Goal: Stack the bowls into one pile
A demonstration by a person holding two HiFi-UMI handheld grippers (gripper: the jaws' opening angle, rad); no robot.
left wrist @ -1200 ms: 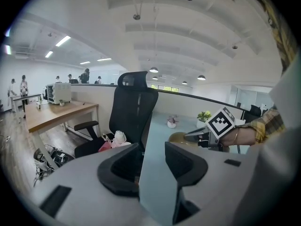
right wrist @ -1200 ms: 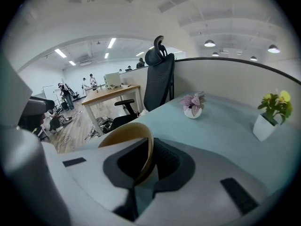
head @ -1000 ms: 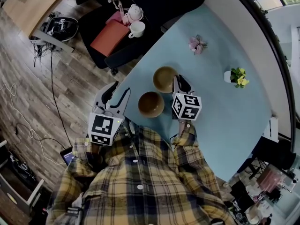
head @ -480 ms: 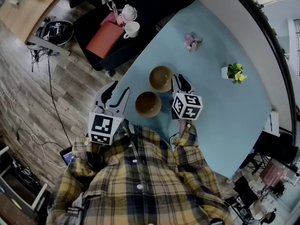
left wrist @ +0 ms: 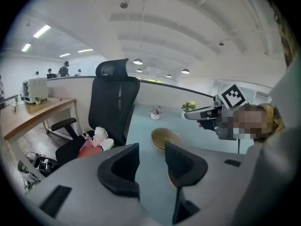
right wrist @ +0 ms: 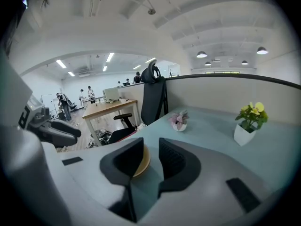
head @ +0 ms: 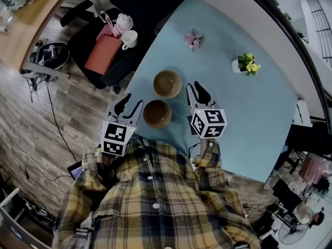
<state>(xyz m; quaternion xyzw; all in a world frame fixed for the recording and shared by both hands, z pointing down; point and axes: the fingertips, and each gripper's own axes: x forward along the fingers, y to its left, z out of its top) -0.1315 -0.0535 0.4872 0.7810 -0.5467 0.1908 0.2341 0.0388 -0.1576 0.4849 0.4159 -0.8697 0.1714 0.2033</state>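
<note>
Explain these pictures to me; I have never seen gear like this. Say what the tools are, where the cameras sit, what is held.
There is no robot. A person holds a hand tool in each hand, the left gripper and the right gripper, each with two fingers. The head view looks down from the person's head. Each gripper view looks along that tool's own fingers. On the light blue table stand a near bowl and a far bowl, both brown, side by side and not yet stacked, plus a pink flower pot and a yellow potted plant. Nothing is held: the left fingers stand apart and empty, and the right fingers have just been opening, with nothing gripped between them.
</note>
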